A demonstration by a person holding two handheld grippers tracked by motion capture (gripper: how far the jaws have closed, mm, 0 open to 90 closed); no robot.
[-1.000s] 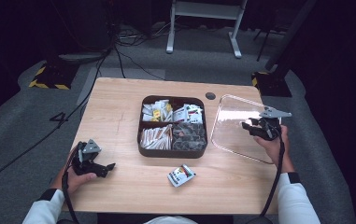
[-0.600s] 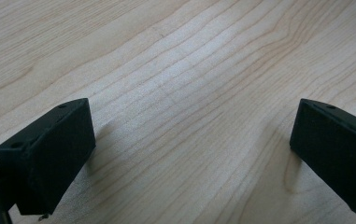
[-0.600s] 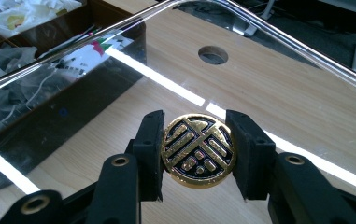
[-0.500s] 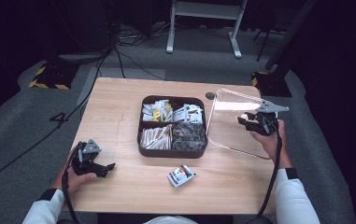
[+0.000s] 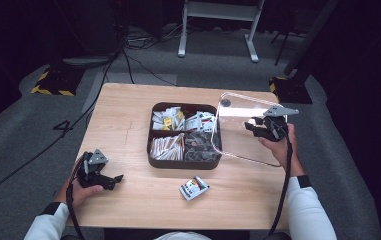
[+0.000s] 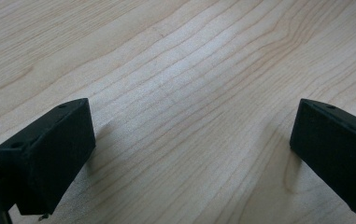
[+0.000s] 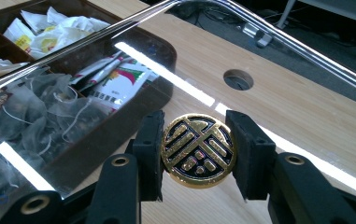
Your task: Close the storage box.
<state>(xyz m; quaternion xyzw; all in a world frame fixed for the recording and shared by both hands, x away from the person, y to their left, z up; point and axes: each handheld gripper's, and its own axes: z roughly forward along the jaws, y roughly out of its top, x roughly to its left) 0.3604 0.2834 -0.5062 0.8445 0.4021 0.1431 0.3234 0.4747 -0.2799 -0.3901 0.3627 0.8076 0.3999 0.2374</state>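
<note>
Lid position: I see the clear lid tilted up beside the compartment tray, its gold-and-black knob clamped in my right gripper.
Lid look: transparent, glossy (reflections streak it).
Left gripper: jaws spread over bare table.

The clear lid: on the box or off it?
Off. The clear lid is held tilted beside the box, the right gripper shut on its gold knob; compartments lie uncovered.

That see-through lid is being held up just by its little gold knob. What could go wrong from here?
The clear lid hangs tilted from the right gripper, whose jaws pinch only the round gold knob, so it might swivel or slip. Its lower edge sits near the compartment box and could snag the tea bags.
</note>
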